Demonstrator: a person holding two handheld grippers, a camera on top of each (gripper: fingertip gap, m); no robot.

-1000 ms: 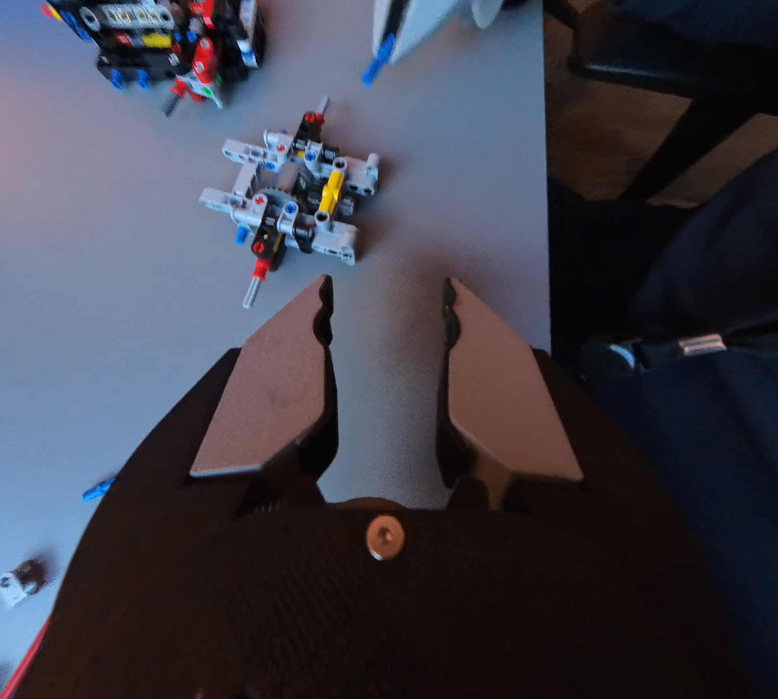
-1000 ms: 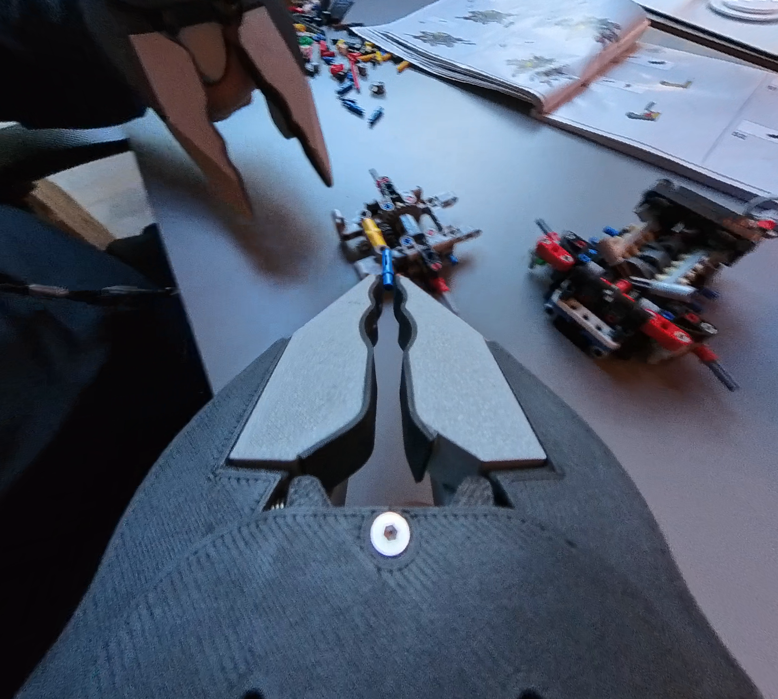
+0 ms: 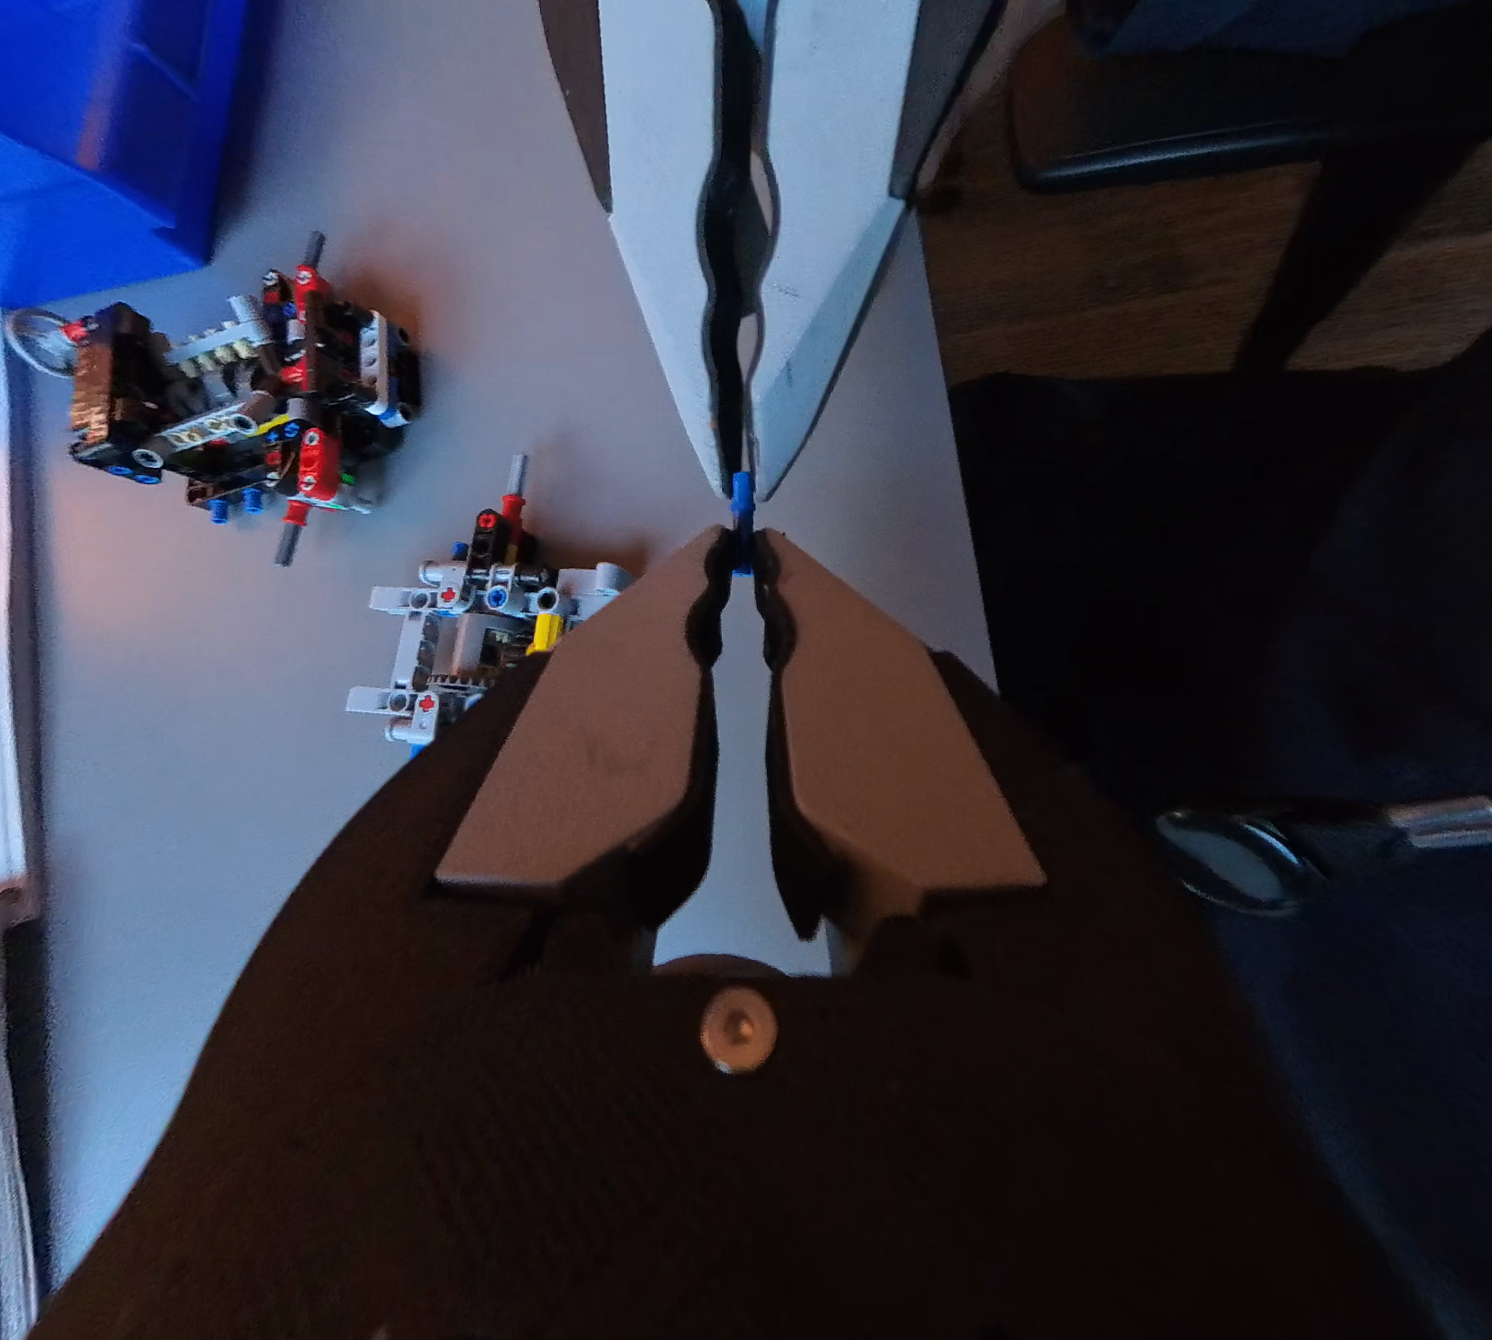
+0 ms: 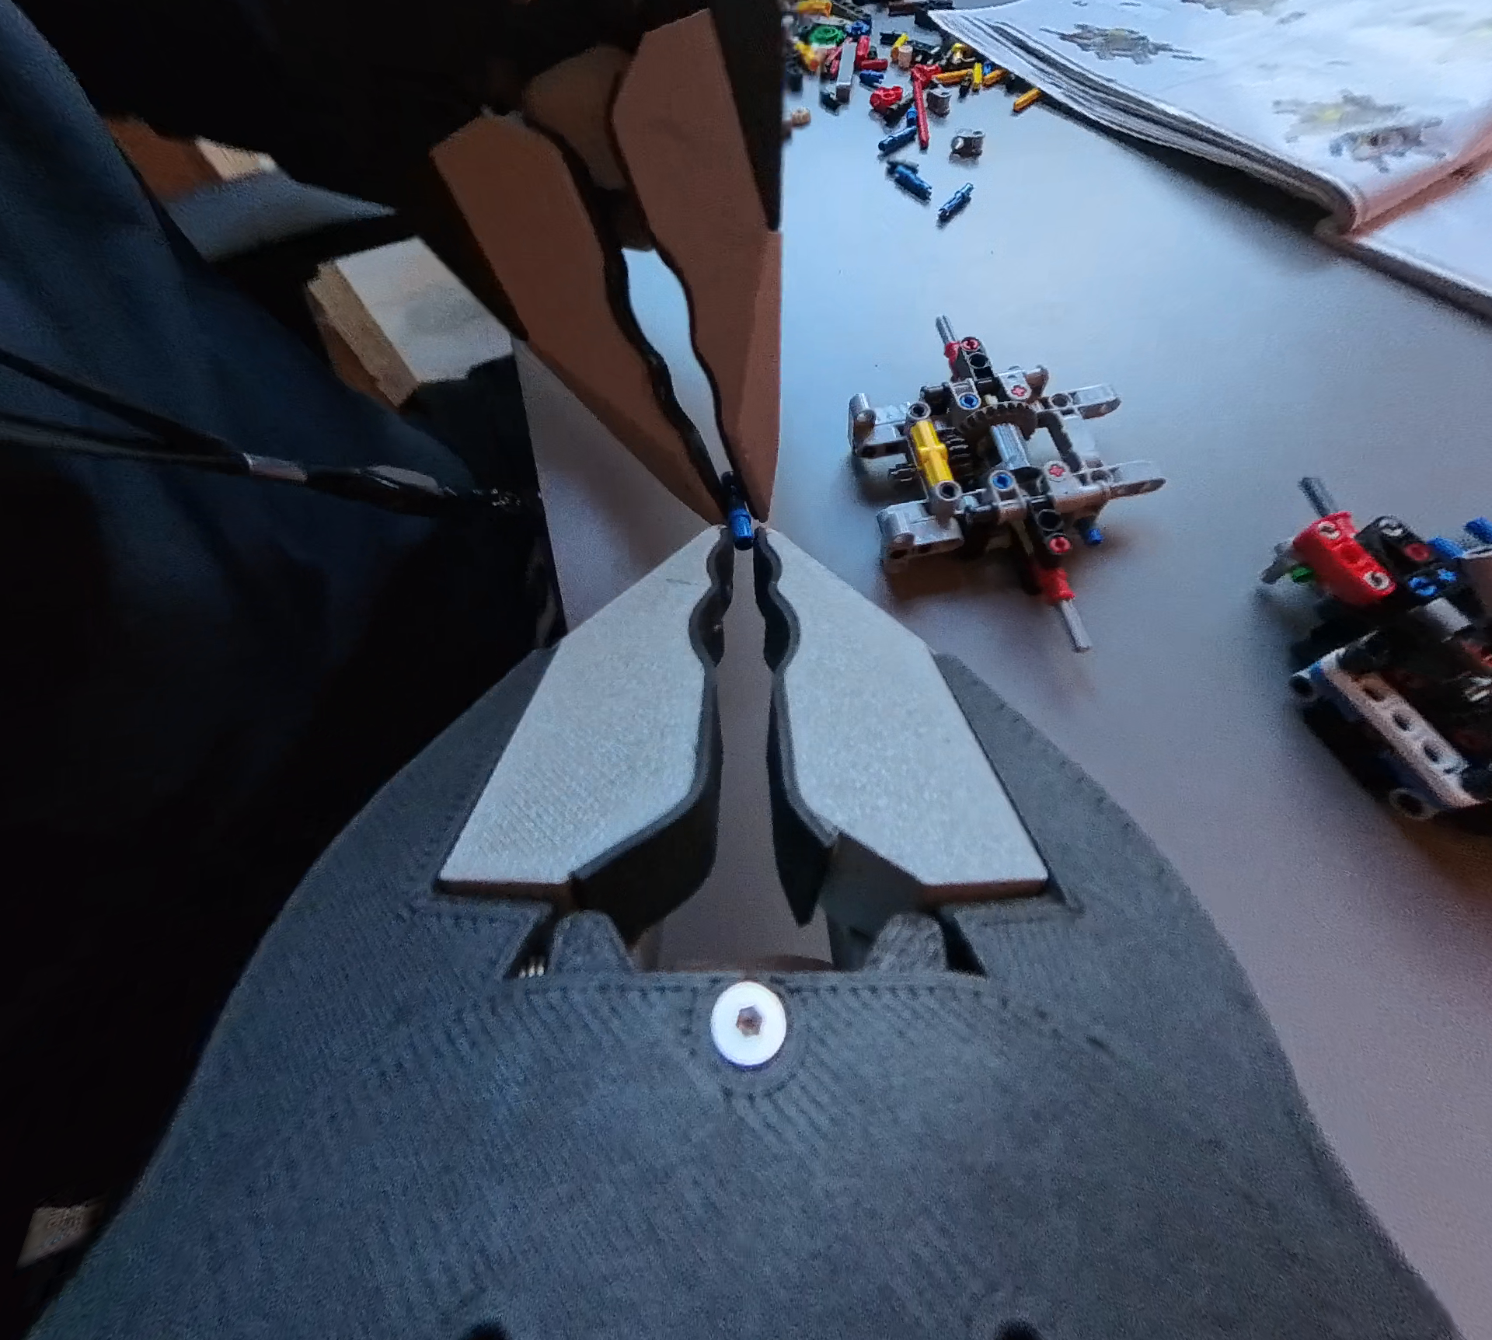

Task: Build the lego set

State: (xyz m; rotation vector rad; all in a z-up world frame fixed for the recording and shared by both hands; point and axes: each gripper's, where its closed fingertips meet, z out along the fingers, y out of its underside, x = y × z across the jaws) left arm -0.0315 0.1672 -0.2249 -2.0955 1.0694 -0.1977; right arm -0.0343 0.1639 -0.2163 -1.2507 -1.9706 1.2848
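**Left wrist view: one small blue pin pinched from both ends**

Left wrist view shows a small blue plastic connector pin (image 3: 741, 524), short, round and ribbed with a collar near its middle, held in the air above the grey table (image 3: 242, 655) near its edge. The left gripper (image 3: 739, 549), with brown fingers, is closed on the pin's near end, while the right gripper (image 3: 741, 490), with pale grey fingers, clamps the far end; each pair of pads appears to press it, though the tips are blurred. Just beside lies a grey, black and yellow brick gear frame (image 4: 1001, 469), and farther off a black and red brick vehicle chassis (image 3: 242, 397).
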